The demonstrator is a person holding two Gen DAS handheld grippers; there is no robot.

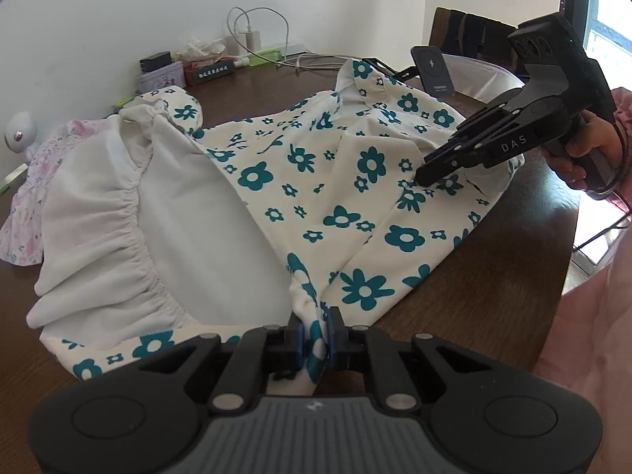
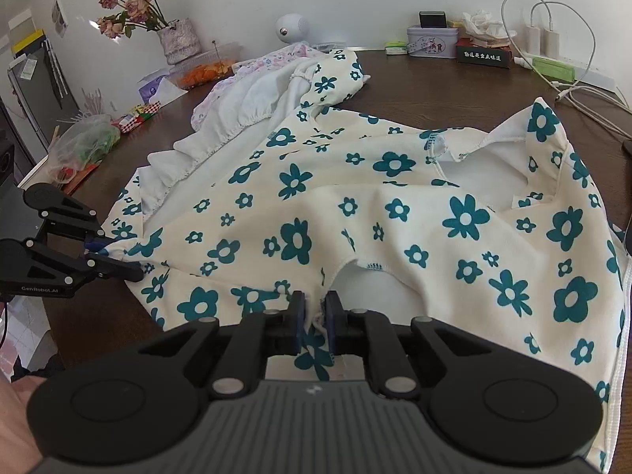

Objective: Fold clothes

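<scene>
A cream garment with teal flowers (image 1: 276, 166) lies spread and rumpled on the dark wooden table (image 1: 493, 276). Its white lining and gathered hem (image 1: 130, 213) are turned up on the left. My left gripper (image 1: 316, 331) is shut on a bunched edge of the garment near the table's front. In the same view my right gripper (image 1: 424, 177), held by a hand, pinches the fabric further right. In the right wrist view the garment (image 2: 395, 213) fills the frame. There my right gripper (image 2: 316, 312) is shut on a fold of it, and my left gripper (image 2: 114, 254) grips the left edge.
A pink floral garment (image 2: 252, 67) lies behind the white lining. Along the wall stand a vase of dried roses (image 2: 177, 39), tins (image 2: 432, 41), chargers with cables (image 2: 549, 39) and a round white device (image 2: 290, 27). A plastic bag (image 2: 83, 142) sits left, a phone stand (image 1: 434, 71) right.
</scene>
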